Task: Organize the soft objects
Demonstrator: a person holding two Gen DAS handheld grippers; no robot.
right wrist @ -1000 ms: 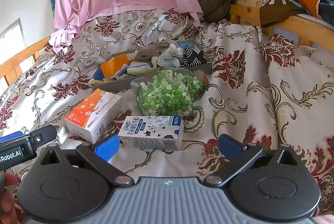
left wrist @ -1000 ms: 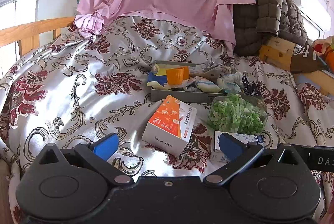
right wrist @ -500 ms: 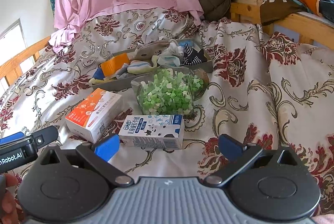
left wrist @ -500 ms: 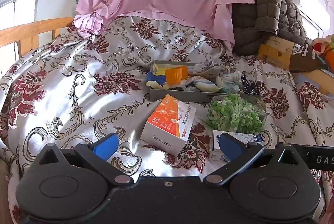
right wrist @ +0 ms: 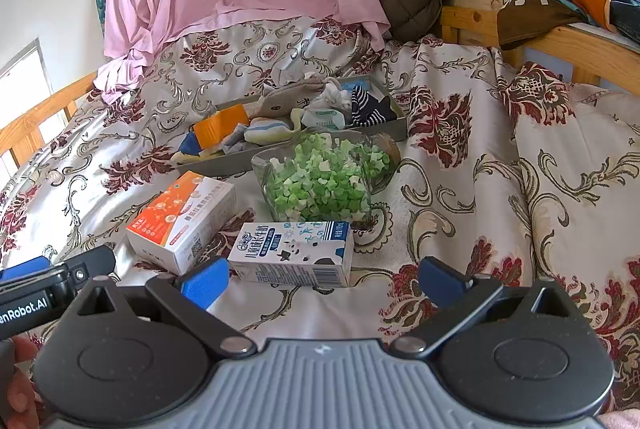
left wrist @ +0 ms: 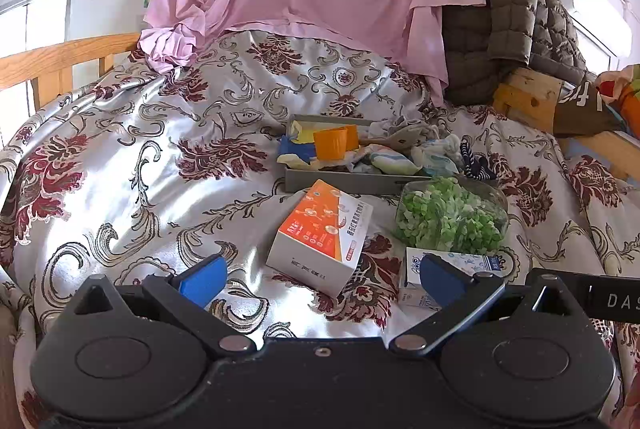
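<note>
Both tools hang above the patterned bedspread (right wrist: 460,117) with jaws spread wide and empty — the left gripper (left wrist: 320,273) low in its frame, the right gripper (right wrist: 322,275) likewise. At frame centre, the grey tray (right wrist: 394,127) holds socks (right wrist: 370,107) and other soft bits. Just below it sit a glass bowl of green pieces (right wrist: 320,185), an orange-and-white box (right wrist: 182,215) and a milk carton (right wrist: 294,253).
</note>
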